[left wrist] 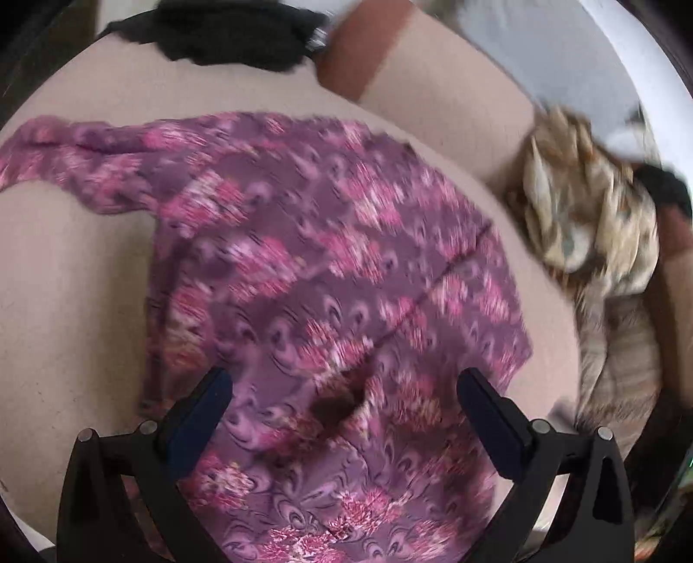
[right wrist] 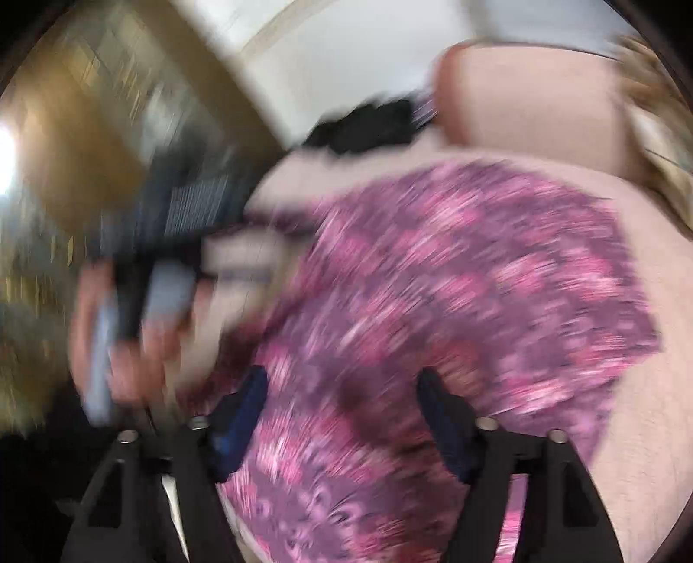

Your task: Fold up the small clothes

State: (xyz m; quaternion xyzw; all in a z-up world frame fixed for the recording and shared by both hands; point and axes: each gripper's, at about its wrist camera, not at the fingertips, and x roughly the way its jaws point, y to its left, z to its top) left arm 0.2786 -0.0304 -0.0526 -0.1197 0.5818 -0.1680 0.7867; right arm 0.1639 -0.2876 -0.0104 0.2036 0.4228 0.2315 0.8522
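Observation:
A purple and pink flowered garment (left wrist: 312, 268) lies spread on a beige padded surface (left wrist: 65, 277), with one sleeve stretched to the far left. My left gripper (left wrist: 346, 389) is open just above its near part, fingers either side of a fold. In the blurred right wrist view the same garment (right wrist: 454, 281) fills the middle. My right gripper (right wrist: 342, 389) is open over its near edge. The other hand with the left gripper (right wrist: 143, 277) shows at the left of that view.
A black cloth (left wrist: 234, 34) lies at the far edge of the surface. A crumpled tan patterned cloth (left wrist: 584, 208) sits to the right. A white sheet (left wrist: 541, 47) is at the far right. A wooden cupboard (right wrist: 108, 108) stands at the left.

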